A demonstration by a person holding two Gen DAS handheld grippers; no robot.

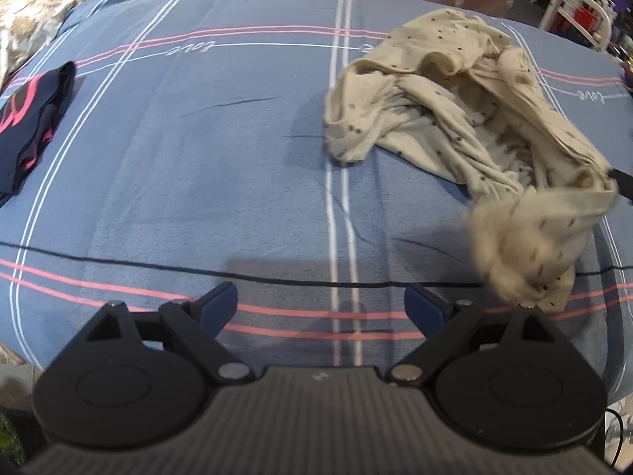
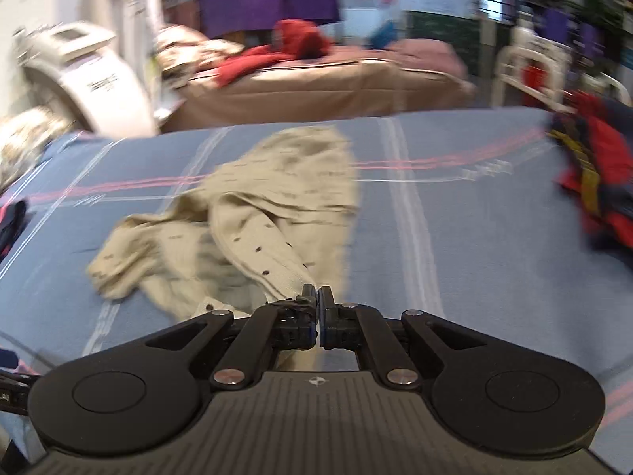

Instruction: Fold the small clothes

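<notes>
A crumpled cream garment with small dark dots [image 1: 455, 118] lies on the blue striped bedsheet [image 1: 198, 158], right of centre in the left wrist view. My left gripper [image 1: 320, 304] is open and empty, low over the sheet near the bed's front edge, left of the garment. My right gripper [image 2: 317, 297] is shut on a part of the cream garment [image 2: 253, 213] and holds that end up off the sheet. The right gripper's dark tip [image 1: 623, 178] shows at the far right edge of the left wrist view, by the garment's lifted end.
A folded navy garment with pink print [image 1: 31, 114] lies at the bed's left side. A red, navy and yellow pile of clothes [image 2: 593, 182] lies at the bed's right side. A second bed [image 2: 316, 83] and a white machine [image 2: 87, 75] stand behind.
</notes>
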